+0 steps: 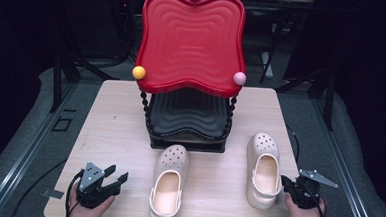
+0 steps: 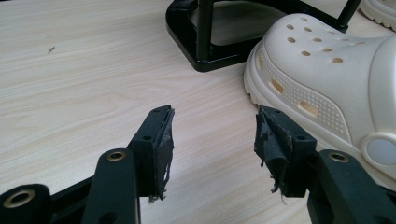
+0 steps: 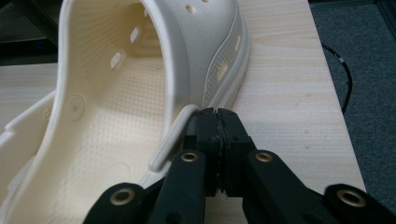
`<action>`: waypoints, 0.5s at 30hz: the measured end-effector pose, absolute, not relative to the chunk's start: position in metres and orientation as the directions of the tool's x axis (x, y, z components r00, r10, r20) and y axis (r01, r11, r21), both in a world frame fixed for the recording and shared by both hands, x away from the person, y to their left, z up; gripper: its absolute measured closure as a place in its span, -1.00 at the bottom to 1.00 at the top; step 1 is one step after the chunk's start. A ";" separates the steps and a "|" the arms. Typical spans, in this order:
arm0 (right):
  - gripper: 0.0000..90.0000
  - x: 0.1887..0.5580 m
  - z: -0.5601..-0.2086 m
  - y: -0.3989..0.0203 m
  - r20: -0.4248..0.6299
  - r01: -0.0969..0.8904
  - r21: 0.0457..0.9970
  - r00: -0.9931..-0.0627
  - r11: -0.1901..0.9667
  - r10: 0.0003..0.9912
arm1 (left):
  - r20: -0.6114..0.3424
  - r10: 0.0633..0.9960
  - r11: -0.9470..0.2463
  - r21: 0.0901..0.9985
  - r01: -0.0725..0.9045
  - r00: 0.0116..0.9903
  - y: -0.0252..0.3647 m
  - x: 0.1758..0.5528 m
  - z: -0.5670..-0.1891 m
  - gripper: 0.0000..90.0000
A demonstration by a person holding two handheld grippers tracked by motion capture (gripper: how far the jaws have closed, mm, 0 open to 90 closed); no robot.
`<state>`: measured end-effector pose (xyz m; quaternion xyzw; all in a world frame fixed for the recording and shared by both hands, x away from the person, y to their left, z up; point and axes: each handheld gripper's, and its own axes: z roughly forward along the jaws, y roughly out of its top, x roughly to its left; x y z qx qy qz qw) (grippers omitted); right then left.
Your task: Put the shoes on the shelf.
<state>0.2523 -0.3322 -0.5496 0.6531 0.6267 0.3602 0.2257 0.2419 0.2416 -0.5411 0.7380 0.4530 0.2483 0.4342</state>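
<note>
Desk (image 1: 115, 129) of pale wood grain, seen from above, carries everything here. At its far middle stands a two-tier rack: a wavy red top tray (image 1: 192, 38) with a yellow ball (image 1: 139, 72) and a pink ball (image 1: 239, 78) at its front corners, over a black lower tray (image 1: 188, 116) on twisted black posts. In front of the rack lie two cream perforated clogs, both with toes pointing away from the person and long axes running front to back. The left clog (image 1: 168, 182) sits near the middle; the right clog (image 1: 263, 170) sits toward the right edge. The left claw (image 1: 117, 177), held in a hand at the near left, is spread wide with nothing between its worn pads, and the left clog lies just to its right. The right claw (image 1: 288, 183) rests just beside the right clog's heel, on its outer side; its jaws are pressed together, tips touching or nearly touching the heel strap (image 3: 170, 135), though I cannot tell whether any strap is caught between them. Each hand is nearest its own clog. No brand, label or writing can be read.
</note>
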 end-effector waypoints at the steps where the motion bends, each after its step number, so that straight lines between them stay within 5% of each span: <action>1: 0.91 0.252 -0.548 -0.331 0.202 0.646 0.751 -0.034 -0.133 0.979 | -0.026 0.884 -0.214 0.865 0.453 0.467 0.242 0.242 -0.541 0.05; 15: 0.46 0.243 -0.526 -0.316 0.117 0.476 0.878 -0.109 -0.051 0.987 | -0.040 0.881 -0.207 0.864 0.459 0.472 0.241 0.243 -0.543 0.03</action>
